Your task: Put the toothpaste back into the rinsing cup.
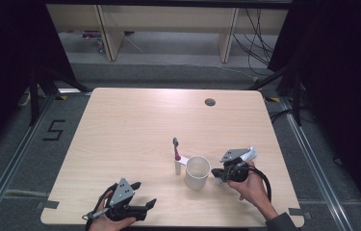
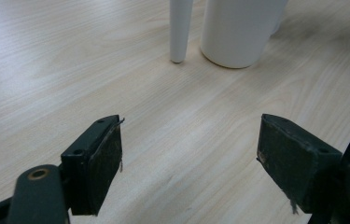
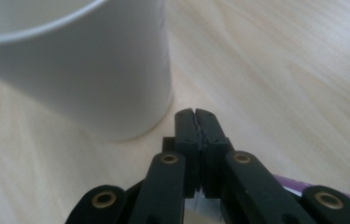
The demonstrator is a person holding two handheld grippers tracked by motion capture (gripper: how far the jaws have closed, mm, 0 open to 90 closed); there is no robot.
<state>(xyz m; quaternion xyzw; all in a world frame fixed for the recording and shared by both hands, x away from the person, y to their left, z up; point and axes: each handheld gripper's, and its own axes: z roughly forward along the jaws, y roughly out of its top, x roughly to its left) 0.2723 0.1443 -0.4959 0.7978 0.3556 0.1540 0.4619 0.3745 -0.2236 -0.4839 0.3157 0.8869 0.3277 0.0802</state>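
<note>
Left gripper (image 1: 142,202) at the table's (image 1: 135,120) near edge, jaws spread wide, nothing between them | toothbrush (image 1: 176,156) upright, just left of the white cup (image 1: 197,172), near the table's middle | right gripper (image 1: 216,176) jaws pressed together, empty, tips just beside the cup's right wall.

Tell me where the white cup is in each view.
High view: the cup stands right of centre, near the front edge, just left of the right gripper.
Left gripper view: top edge, right of centre, beside a white stick.
Right gripper view: upper left, just past the shut fingers.
Shared landmark: the light wooden table.
</note>
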